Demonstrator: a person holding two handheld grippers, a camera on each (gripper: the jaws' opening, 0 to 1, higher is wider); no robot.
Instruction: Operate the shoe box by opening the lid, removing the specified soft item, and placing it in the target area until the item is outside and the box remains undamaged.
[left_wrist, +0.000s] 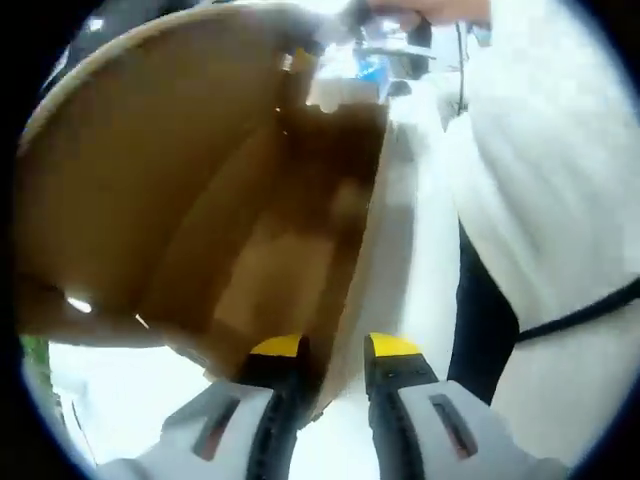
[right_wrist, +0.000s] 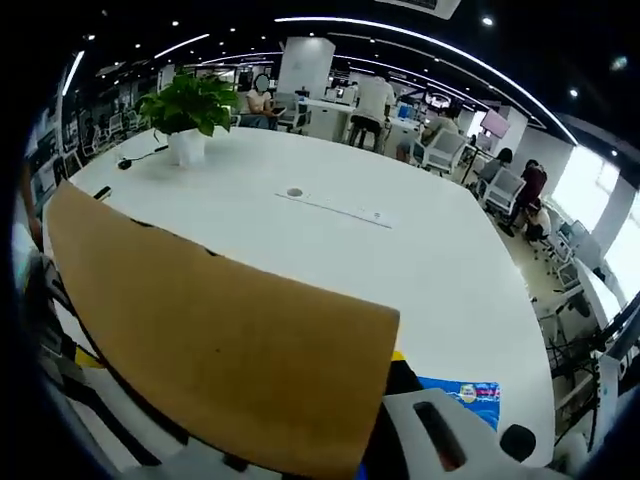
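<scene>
Cardboard fills most of the left gripper view: the shoe box (left_wrist: 200, 190) is seen from its open side, brown walls receding to a dark inner end, no item visible inside. The left gripper (left_wrist: 335, 350) rises from the bottom of that view with its yellow-tipped jaws set on either side of the box's near wall edge, one jaw inside the box and one outside, closed to a narrow gap on the cardboard. To the right of the box stands a person in a white top (left_wrist: 540, 170), close to the gripper.

In the right gripper view, a flat brown cardboard panel, the lid (right_wrist: 220, 350), lies across the lower left and covers most of the right gripper (right_wrist: 400, 385); one grey jaw with a yellow tip shows at the panel's right edge. Jaw opening cannot be told. Beyond the panel lies a white table (right_wrist: 400, 250) with a potted plant (right_wrist: 187, 115) at its far left. Office chairs and people stand farther back.
</scene>
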